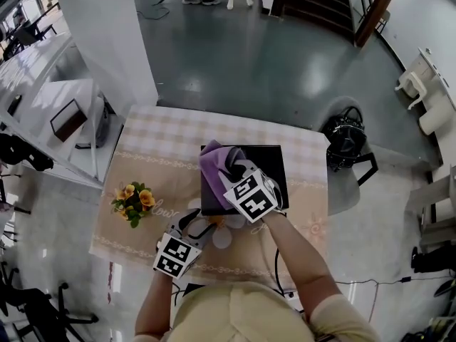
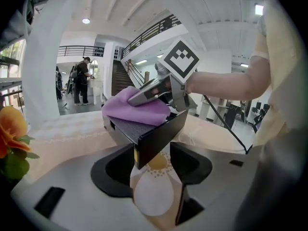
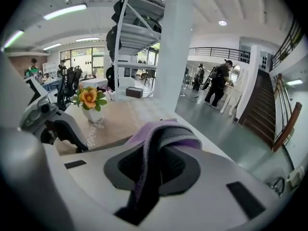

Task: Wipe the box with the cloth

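Note:
A black box [image 1: 265,164] lies on the table with the beige patterned tablecloth [image 1: 157,155]. A purple cloth [image 1: 214,164] is draped over the box's far left part. My right gripper [image 1: 231,168] presses down on the cloth and is shut on it; in the right gripper view the purple cloth [image 3: 159,131] is bunched between the jaws of the right gripper [image 3: 153,150]. My left gripper [image 1: 194,223] is at the box's near left corner. In the left gripper view the box corner [image 2: 159,141] is wedged between the jaws of the left gripper [image 2: 153,148], which close on it.
A small pot of orange flowers [image 1: 132,201] stands on the table's left side. A white pillar [image 1: 107,41] and shelves [image 1: 43,98] rise beyond the left edge. A black bag [image 1: 347,142] lies on the floor at the right. People stand far off [image 3: 219,83].

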A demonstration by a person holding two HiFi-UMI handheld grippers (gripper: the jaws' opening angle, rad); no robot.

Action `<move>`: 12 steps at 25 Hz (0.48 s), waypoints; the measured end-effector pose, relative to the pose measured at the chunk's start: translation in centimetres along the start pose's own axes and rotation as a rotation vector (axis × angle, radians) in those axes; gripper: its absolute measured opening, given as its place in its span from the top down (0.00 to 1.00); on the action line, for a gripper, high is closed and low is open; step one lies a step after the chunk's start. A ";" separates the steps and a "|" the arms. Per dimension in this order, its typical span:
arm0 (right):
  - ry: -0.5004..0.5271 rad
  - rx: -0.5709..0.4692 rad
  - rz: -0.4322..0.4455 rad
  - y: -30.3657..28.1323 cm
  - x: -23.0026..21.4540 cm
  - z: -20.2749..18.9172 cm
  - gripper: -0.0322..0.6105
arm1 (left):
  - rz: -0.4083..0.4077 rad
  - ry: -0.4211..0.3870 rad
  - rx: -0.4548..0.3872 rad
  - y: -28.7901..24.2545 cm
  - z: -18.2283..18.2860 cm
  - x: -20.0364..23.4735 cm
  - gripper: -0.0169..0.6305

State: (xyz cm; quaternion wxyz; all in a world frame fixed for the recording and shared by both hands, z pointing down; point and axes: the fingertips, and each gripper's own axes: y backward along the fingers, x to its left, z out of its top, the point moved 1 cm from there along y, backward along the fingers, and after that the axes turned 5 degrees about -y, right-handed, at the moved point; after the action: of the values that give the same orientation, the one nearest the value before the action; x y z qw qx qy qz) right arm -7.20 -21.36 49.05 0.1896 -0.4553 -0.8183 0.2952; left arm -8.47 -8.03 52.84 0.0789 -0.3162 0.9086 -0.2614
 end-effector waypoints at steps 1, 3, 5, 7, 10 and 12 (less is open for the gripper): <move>0.015 0.011 -0.012 0.1 -0.3 -0.4 0.83 | 0.003 0.001 0.000 -0.1 0.0 0.0 0.59; 0.035 0.021 -0.030 0.6 -0.9 -0.8 0.83 | 0.004 0.010 0.006 -0.1 0.0 0.0 0.59; 0.052 0.027 -0.055 1.0 -1.5 -1.1 0.83 | 0.003 0.018 0.008 -0.1 0.0 0.0 0.59; 0.071 0.038 -0.084 1.3 -2.0 -1.5 0.83 | 0.002 0.021 0.006 -0.1 0.2 0.0 0.59; 0.096 0.053 -0.122 1.9 -2.7 -2.0 0.83 | -0.001 0.026 0.002 0.0 0.3 0.1 0.59; 0.102 0.057 -0.145 2.4 -3.1 -2.3 0.83 | -0.004 0.028 0.007 0.0 0.2 0.1 0.59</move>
State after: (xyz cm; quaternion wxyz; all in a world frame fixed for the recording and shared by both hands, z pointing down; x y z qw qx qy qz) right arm -2.73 -22.30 49.12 0.2648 -0.4036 -0.8297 0.2803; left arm -8.50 -8.23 52.67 0.0666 -0.3137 0.9082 -0.2690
